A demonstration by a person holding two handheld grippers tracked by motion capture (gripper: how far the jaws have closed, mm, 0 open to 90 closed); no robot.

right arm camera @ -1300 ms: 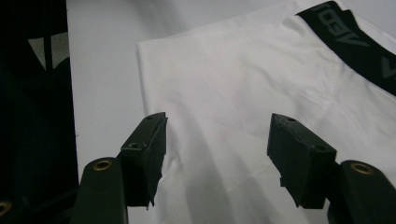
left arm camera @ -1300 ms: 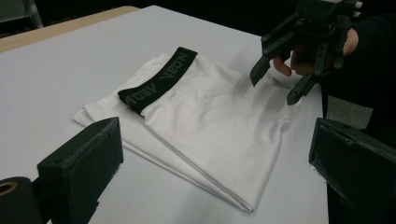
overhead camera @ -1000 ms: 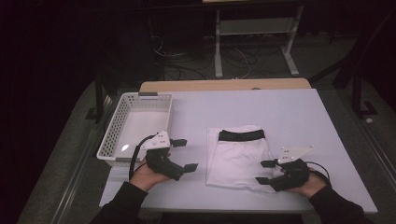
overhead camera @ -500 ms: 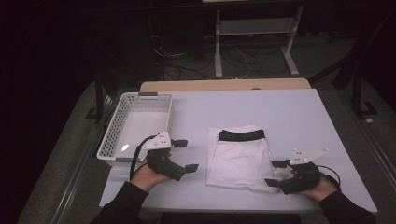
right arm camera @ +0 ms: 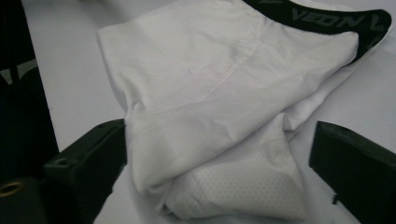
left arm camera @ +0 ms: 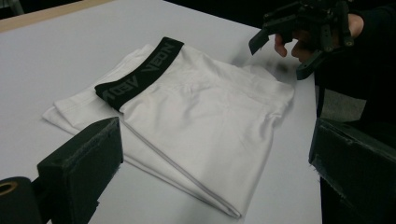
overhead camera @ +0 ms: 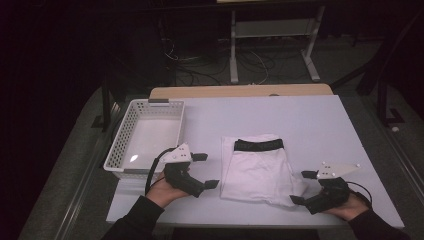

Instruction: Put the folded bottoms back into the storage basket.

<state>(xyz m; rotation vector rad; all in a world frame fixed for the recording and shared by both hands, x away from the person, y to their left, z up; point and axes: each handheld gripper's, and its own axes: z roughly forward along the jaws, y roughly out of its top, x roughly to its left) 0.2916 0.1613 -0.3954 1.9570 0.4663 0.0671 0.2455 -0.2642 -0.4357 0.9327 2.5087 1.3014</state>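
Folded white underwear [overhead camera: 257, 170] with a black waistband [overhead camera: 259, 145] lies flat on the white surface [overhead camera: 310, 125], roughly centre, waistband at the far end. The near right corner is rumpled, with a mesh layer [right arm camera: 243, 186] sticking out from under the top fold in the right gripper view.

Right tongs [overhead camera: 300, 187]: held in the right hand [overhead camera: 345, 202] at the near right of the surface, pointing left at that rumpled corner. The jaws have just been opening and now stand wide apart. In the right gripper view the corner lies between them; the fabric edge sits right against the left jaw, clear of the right one. No clamping, and the cloth rests on the surface.

Left tongs [overhead camera: 206, 171]: held in the left hand [overhead camera: 167, 190], just left of the underwear and near the front edge of the white basket [overhead camera: 125, 150]. Jaws apart, nothing between them. The left gripper view has the underwear's left edge ahead of the jaws, not touching, with the right tongs [left arm camera: 280, 46] beyond the far corner.

The basket sits at the left of the surface, well apart from the underwear.
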